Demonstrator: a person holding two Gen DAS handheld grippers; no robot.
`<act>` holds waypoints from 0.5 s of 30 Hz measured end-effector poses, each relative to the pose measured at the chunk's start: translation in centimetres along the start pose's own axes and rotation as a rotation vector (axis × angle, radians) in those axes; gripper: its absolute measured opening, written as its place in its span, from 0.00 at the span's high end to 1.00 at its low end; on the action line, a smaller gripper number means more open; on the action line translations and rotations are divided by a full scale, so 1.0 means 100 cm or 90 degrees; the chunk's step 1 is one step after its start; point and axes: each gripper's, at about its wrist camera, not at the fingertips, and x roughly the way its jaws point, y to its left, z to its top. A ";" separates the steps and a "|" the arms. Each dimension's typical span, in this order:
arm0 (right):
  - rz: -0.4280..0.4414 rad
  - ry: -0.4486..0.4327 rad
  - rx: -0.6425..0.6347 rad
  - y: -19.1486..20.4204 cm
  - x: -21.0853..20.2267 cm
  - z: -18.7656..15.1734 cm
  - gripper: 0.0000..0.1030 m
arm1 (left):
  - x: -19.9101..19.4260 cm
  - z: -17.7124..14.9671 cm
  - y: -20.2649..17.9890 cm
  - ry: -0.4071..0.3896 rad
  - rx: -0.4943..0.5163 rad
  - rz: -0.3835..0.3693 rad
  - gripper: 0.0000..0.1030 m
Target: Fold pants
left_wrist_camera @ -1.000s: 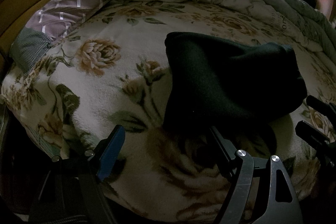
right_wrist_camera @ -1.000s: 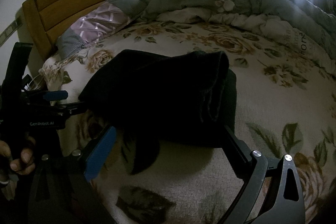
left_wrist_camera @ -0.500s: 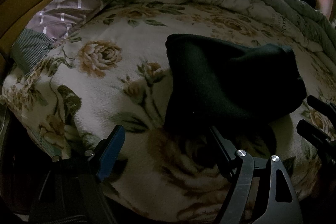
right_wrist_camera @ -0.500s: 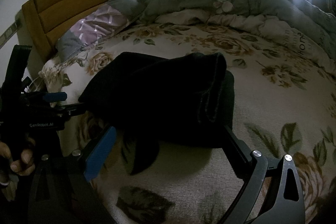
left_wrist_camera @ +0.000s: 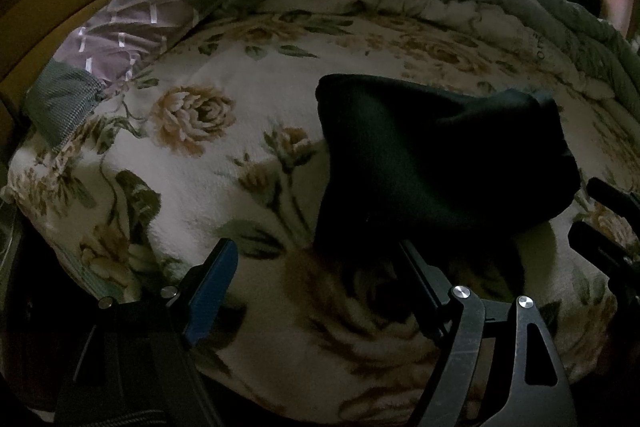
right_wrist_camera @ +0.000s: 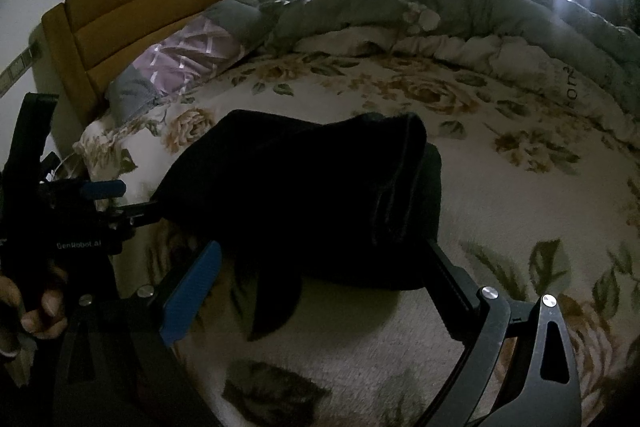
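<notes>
Bed: floral blanket (left_wrist_camera: 224,163) covers the mattress; a grey-green quilt (right_wrist_camera: 460,15) is bunched along the far side, beside a lilac pillow (right_wrist_camera: 188,59) and a wooden headboard (right_wrist_camera: 132,15).
Pants: dark pants (left_wrist_camera: 432,163) lie in a folded heap on the blanket near the front edge of the bed; a loose flap hangs toward the right claw in the right wrist view.
Left claw pose: left claw (left_wrist_camera: 316,267) hovers low over the blanket at the heap's left end, fingers wide apart and holding nothing; the black finger is close to the fabric's edge, contact unclear.
Right claw pose: right claw (right_wrist_camera: 320,263) sits at the heap's near side, fingers spread wide and empty, the fabric lying between and beyond them.
Only in right wrist view: the person's hand (right_wrist_camera: 28,299) gripping the left tool's handle, its fingers pointing in at the heap from the left.
Only in left wrist view: the right claw's finger tips at the right edge.
</notes>
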 end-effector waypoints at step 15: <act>-0.005 -0.022 0.013 -0.006 -0.008 0.007 0.05 | -0.014 0.010 -0.004 -0.023 -0.009 -0.008 0.21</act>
